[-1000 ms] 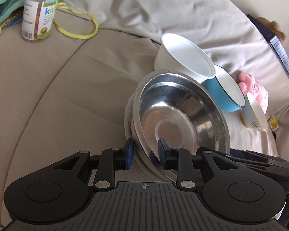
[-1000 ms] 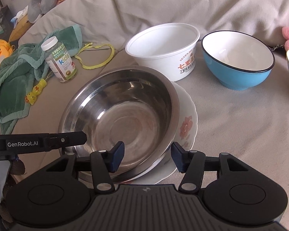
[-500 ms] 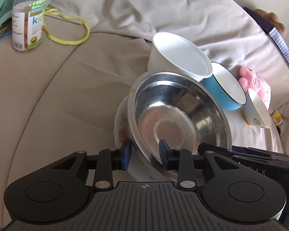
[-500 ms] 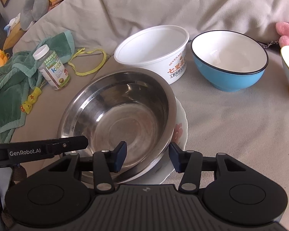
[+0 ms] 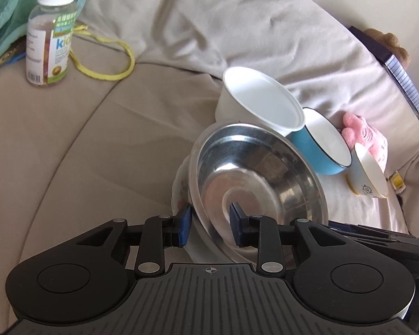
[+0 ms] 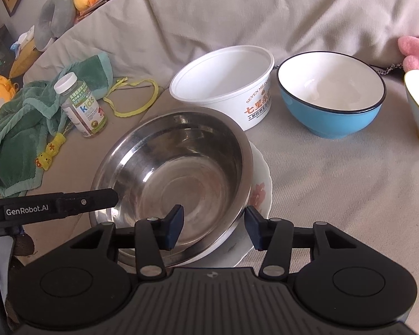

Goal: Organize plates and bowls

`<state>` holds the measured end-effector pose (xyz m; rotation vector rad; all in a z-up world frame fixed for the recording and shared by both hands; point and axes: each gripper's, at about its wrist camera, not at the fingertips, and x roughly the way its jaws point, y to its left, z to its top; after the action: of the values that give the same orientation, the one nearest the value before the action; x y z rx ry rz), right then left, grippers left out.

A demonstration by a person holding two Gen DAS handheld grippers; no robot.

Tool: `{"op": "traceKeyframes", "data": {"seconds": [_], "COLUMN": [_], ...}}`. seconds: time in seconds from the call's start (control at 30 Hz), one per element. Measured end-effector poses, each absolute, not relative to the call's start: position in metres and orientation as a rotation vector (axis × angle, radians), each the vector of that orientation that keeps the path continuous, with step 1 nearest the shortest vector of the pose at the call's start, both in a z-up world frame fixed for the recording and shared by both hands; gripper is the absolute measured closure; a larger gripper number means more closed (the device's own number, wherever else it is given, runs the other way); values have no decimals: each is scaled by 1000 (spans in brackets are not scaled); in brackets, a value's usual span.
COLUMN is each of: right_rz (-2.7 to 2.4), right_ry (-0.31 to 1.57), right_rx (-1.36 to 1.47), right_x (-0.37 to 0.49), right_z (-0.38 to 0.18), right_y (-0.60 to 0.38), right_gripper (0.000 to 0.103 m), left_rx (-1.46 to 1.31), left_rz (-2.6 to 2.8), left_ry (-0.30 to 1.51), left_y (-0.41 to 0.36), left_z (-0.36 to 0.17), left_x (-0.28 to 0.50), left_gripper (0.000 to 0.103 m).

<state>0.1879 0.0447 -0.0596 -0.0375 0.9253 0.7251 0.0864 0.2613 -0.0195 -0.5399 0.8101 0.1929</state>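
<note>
A steel bowl (image 6: 176, 167) sits in a white flowered plate (image 6: 261, 192) on a beige sofa seat. My right gripper (image 6: 213, 224) straddles their near rims, one pad inside the bowl and the other against the plate's edge, shut on both. My left gripper (image 5: 210, 223) straddles the same steel bowl (image 5: 251, 184) and plate (image 5: 178, 192) from the other side. Its jaws are closing with the rim between them, and a gap still shows. Behind stand a white paper tub (image 6: 223, 83), a blue bowl (image 6: 332, 122) and a small cream bowl (image 5: 368, 173).
A vitamin bottle (image 6: 82, 106), a green towel (image 6: 16, 128) and a yellow cord (image 5: 106, 75) lie at the left. A pink plush toy (image 5: 363, 134) rests by the back cushion on the right. Bare sofa seat spreads right of the plate.
My right gripper's jaws have narrowed around the bowl and plate rims. My left gripper's jaws widened a little, then drew in again. Both hands have hardly moved.
</note>
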Motion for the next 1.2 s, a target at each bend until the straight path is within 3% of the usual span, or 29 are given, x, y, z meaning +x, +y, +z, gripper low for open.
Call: {"op": "traceKeyframes", "data": {"seconds": [0.8,1.2], "right_rz": [770,674], "right_ry": [944,785], "right_rx": [-13,47], "right_x": [184,189], "right_z": [-65,-32], "right_y": [44,-20], "right_gripper": [53,49], "left_rx": [-506,-365], "left_rz": [236,234], "left_ry": [842,618], "left_y": [257,222], "left_z": [-20,37], "left_x": [86,80], "left_gripper": [74,74]}}
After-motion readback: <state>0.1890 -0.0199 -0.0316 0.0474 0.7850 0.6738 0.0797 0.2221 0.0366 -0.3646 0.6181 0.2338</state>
